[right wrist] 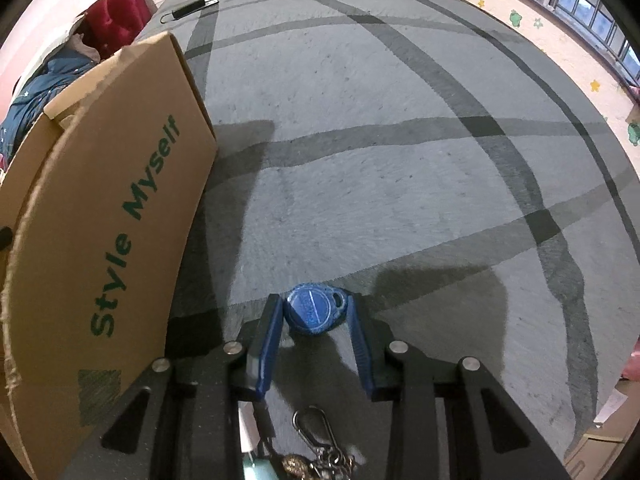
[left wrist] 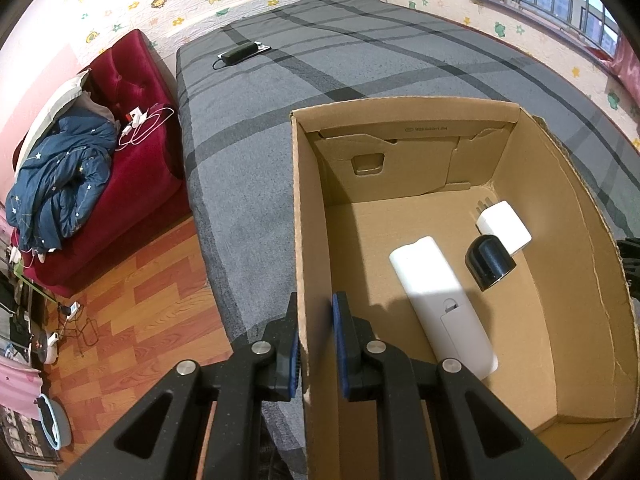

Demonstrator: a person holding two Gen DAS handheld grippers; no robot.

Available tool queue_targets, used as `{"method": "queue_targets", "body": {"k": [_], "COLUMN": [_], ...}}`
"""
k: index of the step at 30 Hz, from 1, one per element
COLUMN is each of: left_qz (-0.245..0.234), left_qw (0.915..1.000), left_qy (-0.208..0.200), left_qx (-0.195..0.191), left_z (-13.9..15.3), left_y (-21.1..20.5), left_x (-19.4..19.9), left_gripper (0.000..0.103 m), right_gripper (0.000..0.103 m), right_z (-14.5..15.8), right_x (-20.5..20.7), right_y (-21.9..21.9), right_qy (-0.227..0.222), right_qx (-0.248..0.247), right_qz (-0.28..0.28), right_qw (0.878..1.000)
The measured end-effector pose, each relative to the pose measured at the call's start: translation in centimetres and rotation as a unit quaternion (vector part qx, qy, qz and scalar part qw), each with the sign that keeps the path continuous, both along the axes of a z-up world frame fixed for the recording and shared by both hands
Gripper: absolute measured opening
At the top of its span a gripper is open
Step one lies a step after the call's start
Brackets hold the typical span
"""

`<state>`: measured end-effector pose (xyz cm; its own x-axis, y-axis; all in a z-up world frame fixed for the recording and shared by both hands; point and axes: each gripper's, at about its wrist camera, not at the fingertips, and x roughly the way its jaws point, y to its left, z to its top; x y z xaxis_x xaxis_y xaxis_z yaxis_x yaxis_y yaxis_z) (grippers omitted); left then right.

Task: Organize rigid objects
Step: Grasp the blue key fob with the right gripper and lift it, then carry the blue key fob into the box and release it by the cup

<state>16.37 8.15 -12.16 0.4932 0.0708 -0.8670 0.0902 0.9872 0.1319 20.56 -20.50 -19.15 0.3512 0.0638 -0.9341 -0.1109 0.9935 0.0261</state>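
An open cardboard box (left wrist: 308, 216) stands on the grey striped bed; in the right wrist view its side (right wrist: 108, 216) reads "Style Myself". Inside lie a white remote (left wrist: 436, 292), a black cylinder (left wrist: 490, 262) and a white charger (left wrist: 505, 226). My left gripper (left wrist: 316, 344) is shut on the box's left wall, one finger inside, one outside. My right gripper (right wrist: 314, 312) is shut on a blue key fob (right wrist: 314, 310) just above the bed, right of the box. A metal clasp and keychain (right wrist: 316, 440) hang below it.
A black power adapter (left wrist: 239, 54) lies at the bed's far end. A red sofa (left wrist: 132, 152) with a blue quilt (left wrist: 60, 188) and white cables stands left of the bed. Wooden floor (left wrist: 152, 320) lies between them. A window wall runs along the right.
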Motion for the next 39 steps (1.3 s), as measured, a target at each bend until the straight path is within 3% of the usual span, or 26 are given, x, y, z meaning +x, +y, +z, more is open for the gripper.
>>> {"method": "queue_targets", "body": {"k": [22,39], "left_qz": [-0.001,-0.002], "left_qw": [1.0000,0.9998], "left_qy": [-0.001,-0.002], "left_qx": [-0.005,-0.018], "left_z": [0.0,0.2], "left_y": [0.1,0.5], "left_x": [-0.1,-0.1], "left_gripper": [0.015,0.015], "right_gripper": [0.035,0.035], "right_z": [8.3,12.7], "right_x": [-2.4,-2.9], "right_y": [1.9,8.2], "right_qy": [-0.058,-0.088], "right_qx": [-0.005,0.007], "right_qz": [0.009,0.055], "right_qw": [0.998,0.995]}}
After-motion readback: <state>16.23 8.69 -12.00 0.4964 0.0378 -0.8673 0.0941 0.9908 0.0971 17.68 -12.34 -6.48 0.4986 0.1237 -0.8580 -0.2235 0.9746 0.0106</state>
